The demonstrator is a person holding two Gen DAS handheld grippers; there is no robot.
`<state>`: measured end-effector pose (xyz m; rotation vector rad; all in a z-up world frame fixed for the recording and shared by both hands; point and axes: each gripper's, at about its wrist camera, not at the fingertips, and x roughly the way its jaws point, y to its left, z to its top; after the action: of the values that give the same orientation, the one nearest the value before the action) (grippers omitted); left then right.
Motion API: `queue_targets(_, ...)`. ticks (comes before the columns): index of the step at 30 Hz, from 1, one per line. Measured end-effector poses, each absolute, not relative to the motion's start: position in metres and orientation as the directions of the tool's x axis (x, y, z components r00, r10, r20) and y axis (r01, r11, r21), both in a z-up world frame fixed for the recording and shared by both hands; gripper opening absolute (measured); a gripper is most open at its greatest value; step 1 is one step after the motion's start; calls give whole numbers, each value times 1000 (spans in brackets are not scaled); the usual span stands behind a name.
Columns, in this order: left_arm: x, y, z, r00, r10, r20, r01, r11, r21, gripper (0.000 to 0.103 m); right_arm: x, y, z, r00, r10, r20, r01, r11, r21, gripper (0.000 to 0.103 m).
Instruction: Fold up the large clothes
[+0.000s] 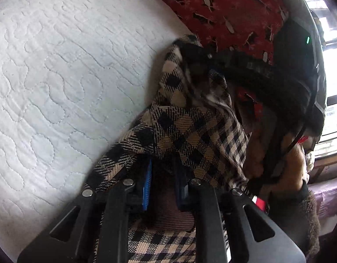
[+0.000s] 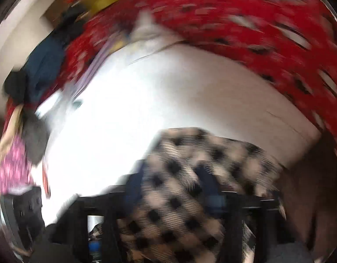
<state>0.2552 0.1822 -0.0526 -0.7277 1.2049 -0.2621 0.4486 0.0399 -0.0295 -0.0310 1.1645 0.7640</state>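
Left gripper [image 1: 163,182] pinches a bunched edge of the checked garment [image 1: 190,135] between its blue pads, apparently lifting the cloth clear of the white quilted bed [image 1: 59,76] so a fold can be formed. Toward 1 o'clock the right gripper [image 1: 209,55] bites the same cloth, sharing its weight. In its own blurred view the fabric drapes over the fingers, so I cannot tell its closure there. Counted: one garment, two grippers, one red patterned blanket [image 1: 223,11] at 12 o'clock.

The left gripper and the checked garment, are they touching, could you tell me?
Touching. In the left wrist view the checked garment lies between and over the left gripper, pressed against its blue-padded fingers.
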Motion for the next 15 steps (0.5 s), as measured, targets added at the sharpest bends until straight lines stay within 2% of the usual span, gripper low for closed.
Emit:
queue_targets(1,256,182,-53,360,-549,-754,-191,748,-635,15,448,50,-24,207,509,-836,-582,751,313,3)
queue_targets(3,257,182,-54,361,-545,-757,-191,751,-632,15,455,55,-10,275,550,-789,-575,751,323,2)
queue_targets(5,256,181,-55,363,-540,-759,-180,759,-626,15,463,55,-12,319,538,-780,-528,785,325,1)
queue_targets(8,250,182,-51,349,-548,-760,-147,769,-622,15,476,60,-49,281,371,-885,-434,872,227,2)
queue_targets(9,247,183,-49,336,-559,-758,-130,770,-625,15,472,56,-49,285,374,-883,-428,873,231,2)
queue_targets(12,235,191,-29,369,-558,-743,-75,779,-623,15,449,10,-16,394,490,-777,-350,862,366,11)
queue_targets(14,234,192,-14,406,-546,-733,-41,790,-611,17,423,-26,-3,424,574,-701,-310,819,483,33)
queue_targets(15,236,191,-5,432,-533,-727,-22,800,-600,20,400,-47,0,443,593,-672,-297,804,514,38)
